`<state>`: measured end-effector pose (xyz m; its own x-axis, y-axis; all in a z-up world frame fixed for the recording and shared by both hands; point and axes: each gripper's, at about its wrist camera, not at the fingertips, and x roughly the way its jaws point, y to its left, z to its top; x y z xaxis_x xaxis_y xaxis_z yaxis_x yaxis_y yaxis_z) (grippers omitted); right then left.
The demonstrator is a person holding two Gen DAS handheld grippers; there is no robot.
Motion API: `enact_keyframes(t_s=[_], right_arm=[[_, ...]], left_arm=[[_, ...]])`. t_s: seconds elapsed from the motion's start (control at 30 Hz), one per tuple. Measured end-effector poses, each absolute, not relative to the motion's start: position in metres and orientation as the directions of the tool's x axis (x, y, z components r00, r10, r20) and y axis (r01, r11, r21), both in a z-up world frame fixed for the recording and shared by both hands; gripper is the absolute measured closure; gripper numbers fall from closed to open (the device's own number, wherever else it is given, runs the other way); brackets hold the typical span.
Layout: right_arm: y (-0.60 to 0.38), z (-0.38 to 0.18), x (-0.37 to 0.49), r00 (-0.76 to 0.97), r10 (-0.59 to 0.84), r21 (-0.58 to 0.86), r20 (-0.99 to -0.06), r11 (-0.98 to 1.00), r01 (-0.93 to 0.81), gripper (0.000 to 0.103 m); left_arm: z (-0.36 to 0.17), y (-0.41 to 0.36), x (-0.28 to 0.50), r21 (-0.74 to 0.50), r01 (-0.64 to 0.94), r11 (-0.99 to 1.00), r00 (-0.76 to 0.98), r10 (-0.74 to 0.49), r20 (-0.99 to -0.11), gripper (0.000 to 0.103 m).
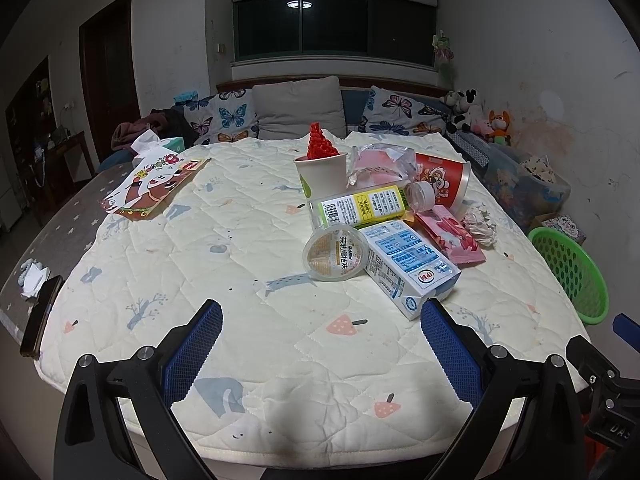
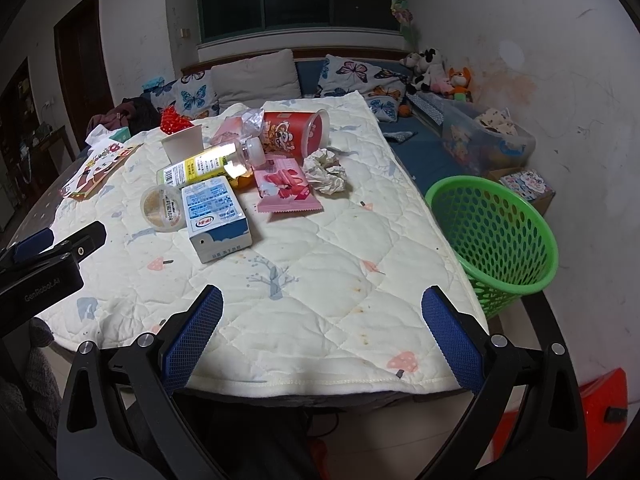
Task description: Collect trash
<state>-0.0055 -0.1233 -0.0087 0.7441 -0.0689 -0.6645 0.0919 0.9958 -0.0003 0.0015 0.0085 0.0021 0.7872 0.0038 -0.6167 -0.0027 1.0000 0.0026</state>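
While unheld, milk carton (image 1: 410, 266) beyond left gripper (image 1: 321, 354)

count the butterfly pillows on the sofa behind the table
2 that I can tell. One butterfly pillow sits left of the grey cushion, the other to its right. More could be hidden behind the table clutter.

Both wrist views across table (image 1: 280, 208)
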Motion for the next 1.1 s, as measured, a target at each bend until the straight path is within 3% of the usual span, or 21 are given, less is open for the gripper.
enact_keyframes(t_s=[1.1], right_arm=[[-0.119, -0.011, 0.03, 0.733, -0.046, -0.021, -0.679, 0.999, 0.043, 0.004]], left_arm=[[-0.007, 0.02, 0.039, 0.008, -0.012, 1.0, 0.76, 0.014, -0.649, 0.007]])
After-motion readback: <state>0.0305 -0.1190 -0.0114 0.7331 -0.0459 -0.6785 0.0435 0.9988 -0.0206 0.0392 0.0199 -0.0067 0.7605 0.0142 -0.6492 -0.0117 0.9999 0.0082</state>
